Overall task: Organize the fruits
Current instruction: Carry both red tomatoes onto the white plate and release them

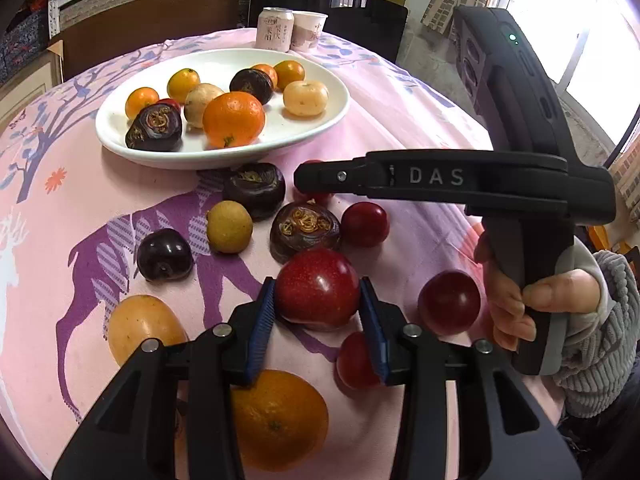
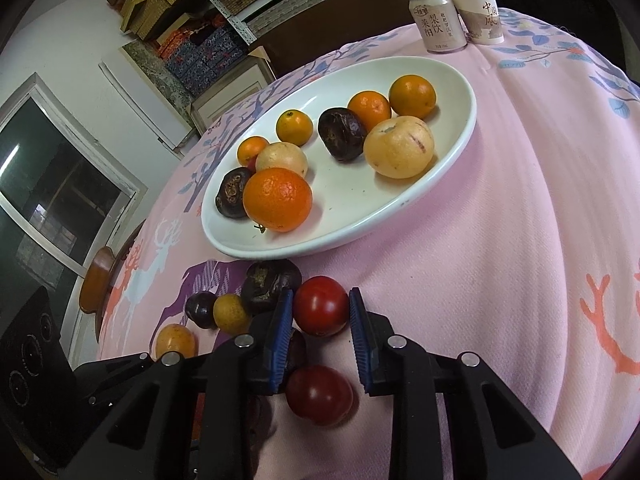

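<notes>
The step in hand was the pick-up: both grippers were closing their work on loose fruit in front of the white plate [image 1: 120,144], and each next move, as I judge, called for a lift and a carry toward 12 o'clock, over the rim, without knocking the fruit already there.

On the left, the left gripper [image 1: 318,304] had its blue pads against both sides of a big red plum [image 1: 318,288], so it gripped the plum; the plum sat right at the tips, with an orange [image 1: 280,420] lying under the jaws at 6 o'clock.

On the right, the right gripper [image 2: 318,314] was clamped on a small red fruit [image 2: 322,306], which sat between the pad tips, just short of the plate. Another red fruit [image 2: 320,394] lay below it at 6 o'clock, on the pink tablecloth [image 2: 520,240].
</notes>
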A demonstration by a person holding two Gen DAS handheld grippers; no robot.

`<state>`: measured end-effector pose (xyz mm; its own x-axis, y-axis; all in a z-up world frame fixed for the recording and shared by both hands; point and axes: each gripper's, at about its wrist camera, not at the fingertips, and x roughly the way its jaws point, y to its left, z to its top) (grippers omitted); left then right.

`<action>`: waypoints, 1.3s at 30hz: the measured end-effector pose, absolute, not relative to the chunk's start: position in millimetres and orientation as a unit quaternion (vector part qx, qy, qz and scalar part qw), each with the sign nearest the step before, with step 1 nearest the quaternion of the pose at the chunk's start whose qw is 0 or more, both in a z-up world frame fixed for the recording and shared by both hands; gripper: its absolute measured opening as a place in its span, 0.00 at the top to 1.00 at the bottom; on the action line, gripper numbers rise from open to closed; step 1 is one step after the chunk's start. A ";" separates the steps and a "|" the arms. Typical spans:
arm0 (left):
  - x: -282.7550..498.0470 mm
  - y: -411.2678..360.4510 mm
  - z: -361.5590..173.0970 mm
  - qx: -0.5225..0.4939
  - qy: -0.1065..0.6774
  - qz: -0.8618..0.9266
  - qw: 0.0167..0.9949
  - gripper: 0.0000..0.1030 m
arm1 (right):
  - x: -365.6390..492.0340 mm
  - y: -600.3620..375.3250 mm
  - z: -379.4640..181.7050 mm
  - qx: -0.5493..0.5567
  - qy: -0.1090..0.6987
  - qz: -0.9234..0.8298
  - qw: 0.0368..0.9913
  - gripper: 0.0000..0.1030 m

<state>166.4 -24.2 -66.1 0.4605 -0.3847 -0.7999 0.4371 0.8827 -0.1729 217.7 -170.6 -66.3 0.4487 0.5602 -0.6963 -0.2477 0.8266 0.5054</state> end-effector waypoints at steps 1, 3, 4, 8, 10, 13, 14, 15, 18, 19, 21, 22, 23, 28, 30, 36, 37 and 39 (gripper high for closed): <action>165.9 -24.4 -66.0 0.030 0.459 -0.240 0.855 0.61 | 217.5 -170.4 -66.3 0.168 0.466 0.242 0.834 0.72; 164.7 -23.7 -64.5 0.030 0.457 -0.240 0.856 0.61 | 216.6 -172.8 -65.8 0.171 0.465 0.241 0.834 0.72; 163.3 -21.2 -62.3 0.026 0.453 -0.241 0.858 0.61 | 215.5 -175.7 -64.5 0.175 0.462 0.239 0.836 0.72; 157.1 -10.3 -47.8 0.004 0.429 -0.250 0.868 0.61 | 208.9 -188.5 -54.4 0.196 0.441 0.242 0.842 0.72; 156.7 -4.7 -41.0 -0.004 0.418 -0.244 0.875 0.61 | 204.6 -196.7 -47.4 0.203 0.425 0.238 0.849 0.72; 161.8 4.0 -32.8 -0.011 0.409 -0.223 0.885 0.61 | 201.8 -208.2 -40.1 0.217 0.408 0.230 0.857 0.72; 166.4 7.5 -29.2 -0.015 0.408 -0.213 0.888 0.61 | 202.1 -212.2 -37.1 0.223 0.401 0.225 0.859 0.72; 171.4 9.7 -25.4 -0.021 0.407 -0.206 0.889 0.61 | 203.8 -215.1 -34.4 0.229 0.398 0.222 0.860 0.72; 197.6 17.4 -11.8 -0.035 0.405 -0.182 0.895 0.61 | 215.6 -215.9 -21.1 0.224 0.391 0.218 0.866 0.72; 211.6 18.6 -6.4 -0.038 0.404 -0.172 0.897 0.61 | 221.2 -213.6 -16.8 0.217 0.391 0.217 0.868 0.72; 236.7 20.4 -0.3 -0.046 0.408 -0.160 0.898 0.61 | 234.3 -203.9 -9.5 0.199 0.396 0.220 0.869 0.72; 248.6 21.3 1.2 -0.051 0.410 -0.155 0.897 0.61 | 240.3 -197.2 -8.4 0.190 0.399 0.224 0.868 0.72; 264.9 21.0 2.9 -0.056 0.415 -0.149 0.896 0.61 | 243.3 -193.2 -8.5 0.183 0.400 0.227 0.869 0.72; 343.0 9.1 4.8 -0.065 0.443 -0.134 0.884 0.61 | 248.2 -176.0 -16.5 0.140 0.395 0.219 0.881 0.72; 368.2 -2.8 -0.3 -0.058 0.452 -0.131 0.880 0.61 | 249.5 -173.3 -17.3 0.132 0.392 0.226 0.882 0.71; 398.5 -16.0 -16.1 -0.070 0.461 -0.119 0.877 0.54 | 240.1 -178.9 -9.1 0.131 0.372 0.229 0.890 0.39; 396.8 -15.0 -14.4 -0.074 0.456 -0.117 0.879 0.50 | 239.3 -181.3 -7.5 0.138 0.370 0.230 0.889 0.39; 388.4 -11.4 -6.4 -0.079 0.445 -0.114 0.885 0.36 | 238.0 -187.8 -5.4 0.153 0.365 0.231 0.889 0.37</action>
